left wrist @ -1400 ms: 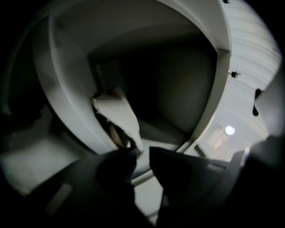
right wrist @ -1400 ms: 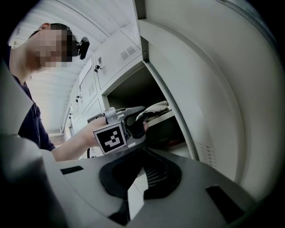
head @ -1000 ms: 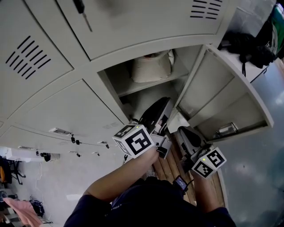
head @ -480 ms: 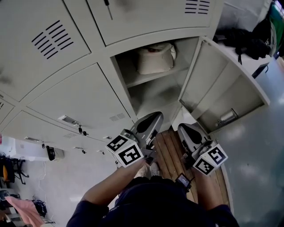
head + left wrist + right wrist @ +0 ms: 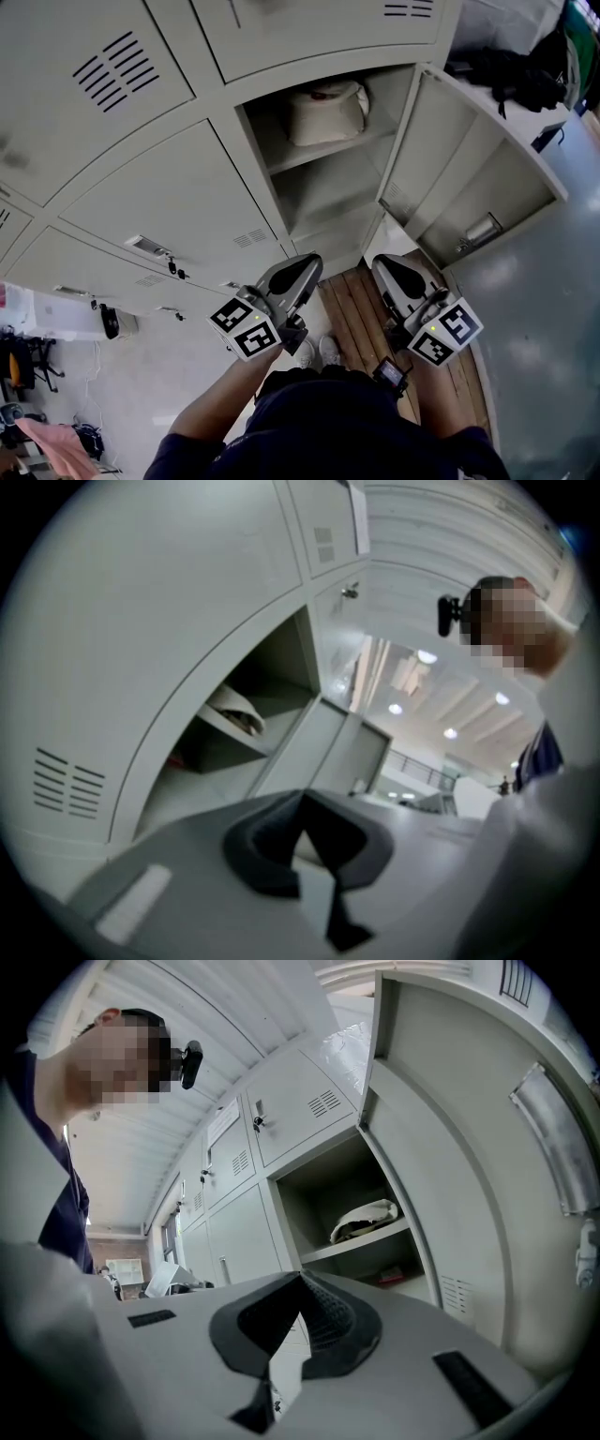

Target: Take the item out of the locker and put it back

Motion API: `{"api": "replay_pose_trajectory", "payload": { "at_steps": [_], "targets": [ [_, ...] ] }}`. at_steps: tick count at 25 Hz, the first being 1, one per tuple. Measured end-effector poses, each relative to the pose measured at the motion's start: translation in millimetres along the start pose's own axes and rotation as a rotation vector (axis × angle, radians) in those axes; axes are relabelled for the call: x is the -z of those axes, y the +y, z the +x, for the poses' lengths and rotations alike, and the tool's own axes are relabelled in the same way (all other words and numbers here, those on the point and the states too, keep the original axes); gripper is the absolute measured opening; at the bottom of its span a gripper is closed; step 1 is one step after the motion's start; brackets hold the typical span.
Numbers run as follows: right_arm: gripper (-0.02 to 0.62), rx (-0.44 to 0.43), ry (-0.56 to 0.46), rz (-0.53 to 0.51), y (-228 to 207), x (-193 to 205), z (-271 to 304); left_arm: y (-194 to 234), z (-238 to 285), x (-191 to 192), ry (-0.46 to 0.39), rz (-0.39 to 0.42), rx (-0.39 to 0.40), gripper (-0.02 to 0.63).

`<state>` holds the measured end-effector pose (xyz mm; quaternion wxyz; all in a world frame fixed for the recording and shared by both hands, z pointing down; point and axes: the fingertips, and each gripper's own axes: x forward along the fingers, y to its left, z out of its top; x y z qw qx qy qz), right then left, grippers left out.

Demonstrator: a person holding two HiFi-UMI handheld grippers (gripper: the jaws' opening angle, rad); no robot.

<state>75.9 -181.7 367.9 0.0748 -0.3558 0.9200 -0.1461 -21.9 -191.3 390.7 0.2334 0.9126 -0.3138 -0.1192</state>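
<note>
**A:** What did the open locker (image 5: 265, 155) hold?

**B:** 1 shelf (image 5: 328, 153) split it into 2 bays. The item (image 5: 325, 111), a pale, soft, lumpy bundle like folded cloth, lay on that shelf in the upper bay. A small red thing (image 5: 392, 1275) sat at the back of the lower bay. I could not tell what it was.

**A:** And the door (image 5: 478, 178)?

**B:** It stood swung wide to the right, with a bright metal handle (image 5: 480, 230) on its inner face.

**A:** Where was the item relative to each tool?

**B:** Well apart from both. The 2 tools were outside the locker, below its opening in the head view, and pointed toward it. The left tool (image 5: 302, 272) had just been closing its jaws, and they met with nothing between them. The right tool (image 5: 389, 270) also had its jaws together and carried nothing.

**A:** Materials?

**B:** The lockers were smooth cream sheet metal with louvred vent slots (image 5: 122, 70). The tools had smooth grey shells and dark pads, ribbed on the right one. Wooden slats (image 5: 349, 314) lay under the person's shoes (image 5: 319, 352).
</note>
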Motion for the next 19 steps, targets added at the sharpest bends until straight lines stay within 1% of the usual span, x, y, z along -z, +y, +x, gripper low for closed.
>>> {"api": "replay_pose_trajectory", "payload": {
  "at_steps": [5,19],
  "targets": [
    [-0.003,-0.016,0.000,-0.004,5,-1,4,-2,-3,-4,-0.003,0.019,0.015,0.003],
    [-0.003,-0.051,0.032,-0.010,7,4,13,-2,1,-8,-0.017,0.003,0.013,0.003]
  ]
}}
